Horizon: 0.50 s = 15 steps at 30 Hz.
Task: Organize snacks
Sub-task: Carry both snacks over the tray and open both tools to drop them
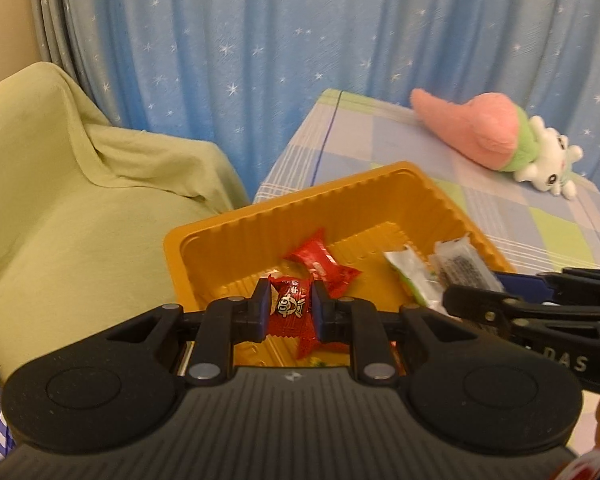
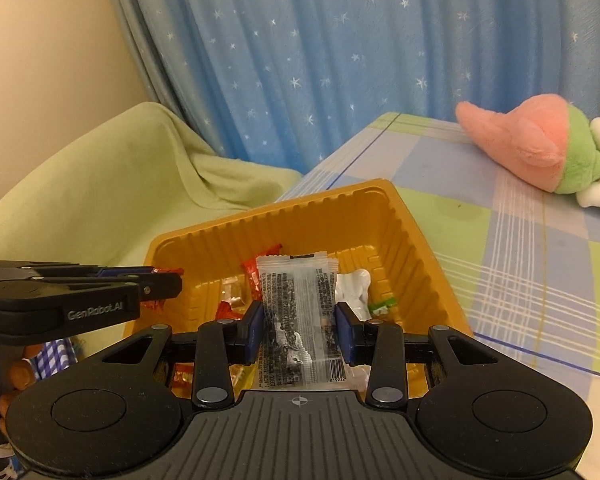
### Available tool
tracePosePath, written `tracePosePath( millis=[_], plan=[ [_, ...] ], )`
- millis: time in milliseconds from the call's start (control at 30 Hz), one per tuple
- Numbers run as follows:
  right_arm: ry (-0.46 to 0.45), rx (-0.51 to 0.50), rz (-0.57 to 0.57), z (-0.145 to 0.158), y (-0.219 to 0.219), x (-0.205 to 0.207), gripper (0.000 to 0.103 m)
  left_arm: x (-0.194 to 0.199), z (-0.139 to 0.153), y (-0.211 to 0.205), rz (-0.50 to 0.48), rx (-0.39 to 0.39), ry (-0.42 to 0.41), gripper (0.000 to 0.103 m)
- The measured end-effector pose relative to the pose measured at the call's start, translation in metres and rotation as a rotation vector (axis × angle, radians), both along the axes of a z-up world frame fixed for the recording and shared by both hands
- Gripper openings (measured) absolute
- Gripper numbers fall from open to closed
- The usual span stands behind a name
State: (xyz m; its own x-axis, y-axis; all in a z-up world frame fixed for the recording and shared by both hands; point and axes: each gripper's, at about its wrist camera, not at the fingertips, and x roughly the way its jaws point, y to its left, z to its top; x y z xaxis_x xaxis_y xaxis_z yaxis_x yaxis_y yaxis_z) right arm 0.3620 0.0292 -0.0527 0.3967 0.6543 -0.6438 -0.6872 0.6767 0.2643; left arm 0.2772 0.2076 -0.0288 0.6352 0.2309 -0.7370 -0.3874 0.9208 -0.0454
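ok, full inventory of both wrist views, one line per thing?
tray: 1, orange, on the table's near corner
red candy: 1, held over the tray by the left claw
dark packet: 1, clear with dark filling, held over the tray by the right claw
loose snacks: several, red, white and green wrappers, in the tray
plush: 1, pink, green and white, far side of the table
table: 1, blue-green check cloth
chair: 1, under a green cover, left of the table
curtain: blue with stars, behind
left claw: shut on the red candy
right claw: shut on the dark packet
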Motion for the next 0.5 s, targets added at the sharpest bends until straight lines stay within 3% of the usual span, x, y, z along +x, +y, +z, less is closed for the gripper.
tracePosePath(
  millis=[400, 500],
  plan=[
    [0.024, -0.016, -0.035, -0.008, 0.014, 0.017, 0.038, 0.022, -0.021, 0.023, -0.010, -0.015, 0.043, 0.020],
    [0.027, -0.020, -0.042, -0.009, 0.016, 0.017, 0.038, 0.023, -0.022, 0.025, -0.020, -0.024, 0.044, 0.025]
  ],
)
